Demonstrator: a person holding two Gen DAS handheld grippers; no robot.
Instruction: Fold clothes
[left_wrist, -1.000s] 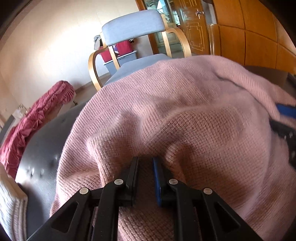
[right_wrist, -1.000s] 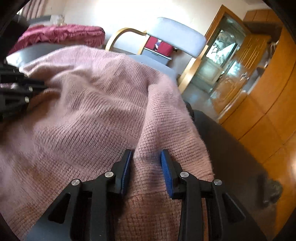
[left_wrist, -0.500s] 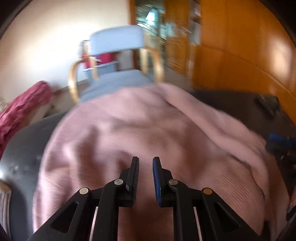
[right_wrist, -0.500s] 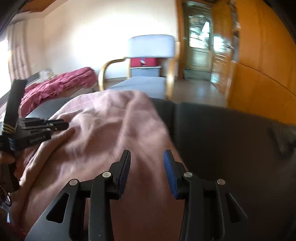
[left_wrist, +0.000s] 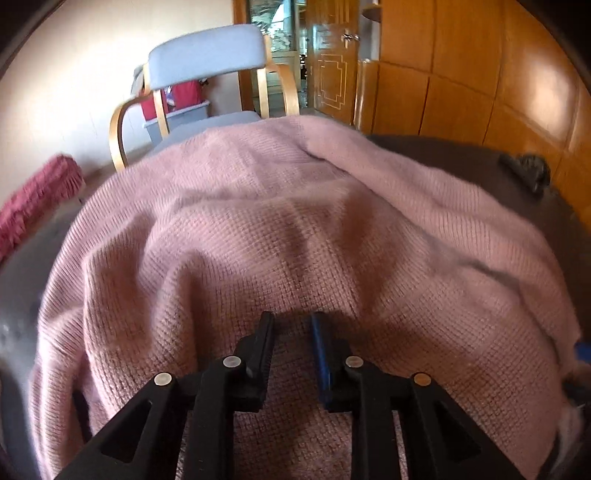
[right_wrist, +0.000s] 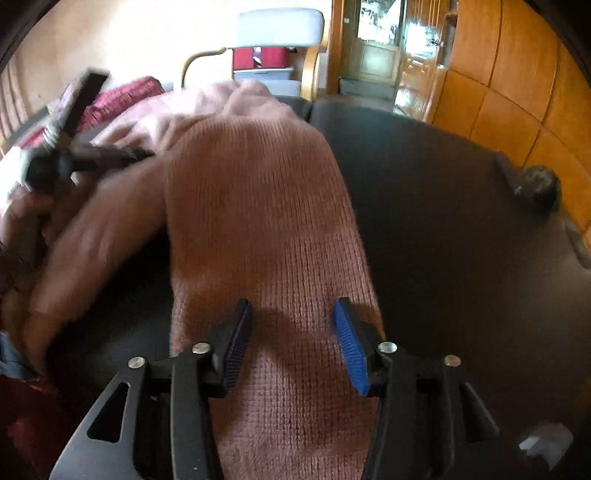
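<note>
Dark bench (right_wrist: 443, 206) carries a pink knitted sweater (left_wrist: 295, 229), with wooden panelling and a grey armchair (left_wrist: 207, 55) behind. Seen from the right wrist, one sleeve (right_wrist: 266, 236) runs long from 6 toward 12 o'clock under the right hand-held gripper (right_wrist: 291, 336), its jaws wide apart. Only the left wrist view shows the rumpled body, where the left hand-held gripper (left_wrist: 291, 343) has jaws narrowly apart; whether they pinch the knit I cannot tell.

Black tongs (right_wrist: 291, 332) — blue ribbed pads (right_wrist: 349, 343), silver screws (right_wrist: 386, 347).
</note>
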